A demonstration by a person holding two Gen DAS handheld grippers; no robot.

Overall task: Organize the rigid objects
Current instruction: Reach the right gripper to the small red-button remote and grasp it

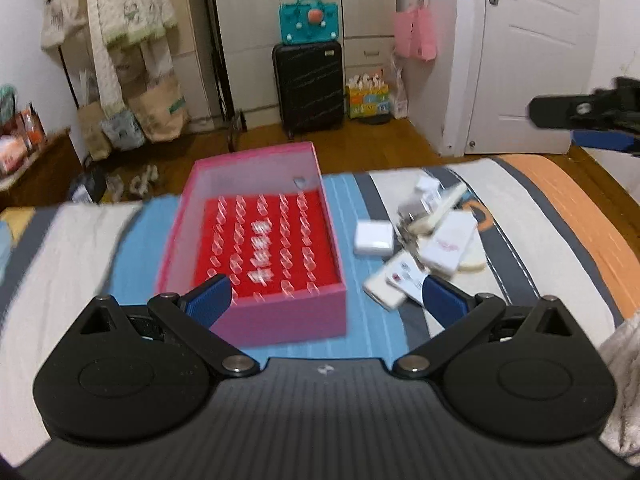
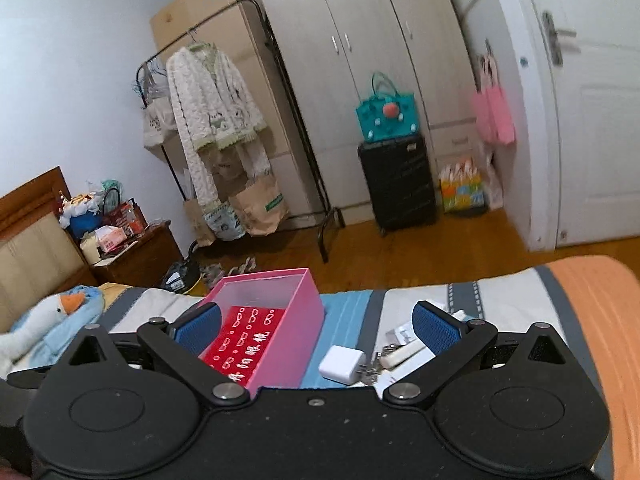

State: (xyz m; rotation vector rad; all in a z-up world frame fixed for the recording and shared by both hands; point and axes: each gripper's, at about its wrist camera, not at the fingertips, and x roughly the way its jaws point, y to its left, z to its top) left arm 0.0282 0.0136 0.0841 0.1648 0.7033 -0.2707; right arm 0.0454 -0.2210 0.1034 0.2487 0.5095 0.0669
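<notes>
Blue-padded fingers (image 1: 210, 294) of the left gripper (image 1: 326, 298) are standing wide apart with nothing between them, hovering low over a bed (image 1: 560, 216) with a striped cover. One left finger is lying in front of the near corner of a pink box (image 1: 288, 316); the other is overlapping a pile of small items. The box is sitting open on the blue stripe, its red floor (image 1: 272, 240) printed with rows of pale marks.

Just right of the box, a white charger cube (image 1: 373, 237) is lying beside a jumble of white cards, small packets and what look like keys (image 1: 436, 240); blur is hiding finer detail.

From the other camera, the right gripper (image 2: 316, 326) is also spread open and empty, held above the same box (image 2: 296, 312) and charger cube (image 2: 342, 365). At the left view's far right edge, the right gripper (image 1: 588, 120) is hanging in the air, well above the bed.

Beyond the bed are standing a black suitcase (image 1: 308, 86) with a teal bag (image 1: 309, 20) on it, a wardrobe and a clothes rack.
</notes>
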